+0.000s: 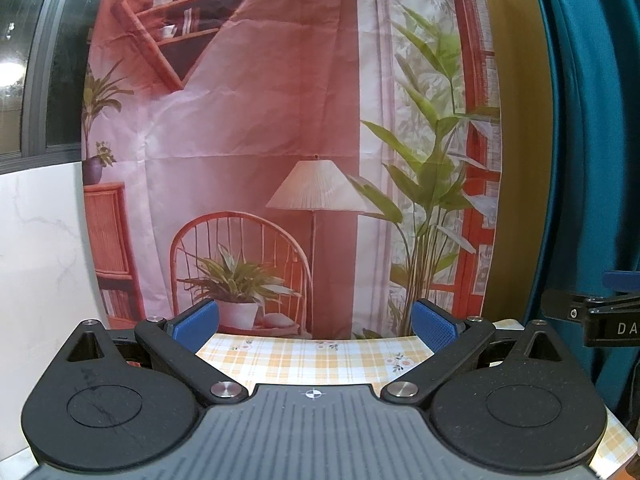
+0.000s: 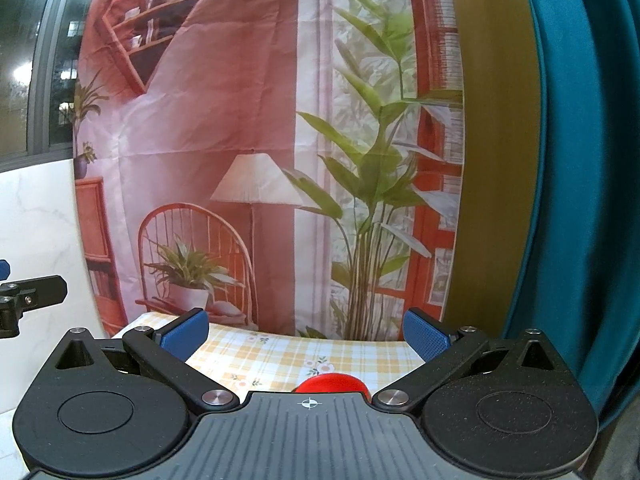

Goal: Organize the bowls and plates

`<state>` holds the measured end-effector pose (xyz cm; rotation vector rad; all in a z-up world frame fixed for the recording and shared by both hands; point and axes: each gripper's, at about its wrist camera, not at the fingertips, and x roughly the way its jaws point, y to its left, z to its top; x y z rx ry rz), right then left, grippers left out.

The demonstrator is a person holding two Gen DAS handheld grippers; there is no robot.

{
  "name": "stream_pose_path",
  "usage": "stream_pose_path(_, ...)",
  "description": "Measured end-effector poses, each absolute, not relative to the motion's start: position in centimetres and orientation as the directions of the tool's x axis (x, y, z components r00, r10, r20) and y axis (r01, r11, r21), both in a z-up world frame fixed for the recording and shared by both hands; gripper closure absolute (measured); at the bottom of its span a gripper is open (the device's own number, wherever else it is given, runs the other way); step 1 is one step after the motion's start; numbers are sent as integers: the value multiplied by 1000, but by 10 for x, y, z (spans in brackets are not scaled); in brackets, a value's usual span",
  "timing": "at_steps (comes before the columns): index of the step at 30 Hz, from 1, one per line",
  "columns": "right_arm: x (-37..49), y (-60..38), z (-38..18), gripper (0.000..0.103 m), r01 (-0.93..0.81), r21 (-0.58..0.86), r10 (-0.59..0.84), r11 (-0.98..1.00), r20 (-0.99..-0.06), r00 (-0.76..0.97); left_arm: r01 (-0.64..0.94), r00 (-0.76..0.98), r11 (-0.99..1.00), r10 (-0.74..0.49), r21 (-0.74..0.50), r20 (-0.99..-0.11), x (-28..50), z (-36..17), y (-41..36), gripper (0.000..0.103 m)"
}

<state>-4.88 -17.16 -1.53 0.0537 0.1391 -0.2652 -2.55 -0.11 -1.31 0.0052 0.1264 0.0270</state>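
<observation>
My left gripper (image 1: 316,326) is open and empty, held above the table with the yellow plaid cloth (image 1: 304,356). My right gripper (image 2: 306,334) is open and empty too, above the same cloth (image 2: 280,356). A red rounded dish (image 2: 330,384) lies on the cloth just below the right gripper, mostly hidden by the gripper body; I cannot tell whether it is a plate or a bowl. No other plates or bowls show in either view. Part of the right gripper (image 1: 600,312) shows at the right edge of the left wrist view, and part of the left gripper (image 2: 28,292) at the left edge of the right wrist view.
A printed backdrop (image 1: 280,140) of a room with a chair, lamp and plants hangs right behind the table's far edge. A white marbled wall (image 1: 40,260) and a dark window stand at the left. A teal curtain (image 1: 592,120) hangs at the right.
</observation>
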Motion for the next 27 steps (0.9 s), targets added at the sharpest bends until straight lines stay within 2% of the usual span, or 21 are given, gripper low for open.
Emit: stream_pose_path(27,-51,-176,-18,0,272,44,-263,961,-148,953,-12,991,1000,12,1,-131,-24,-13,2,0)
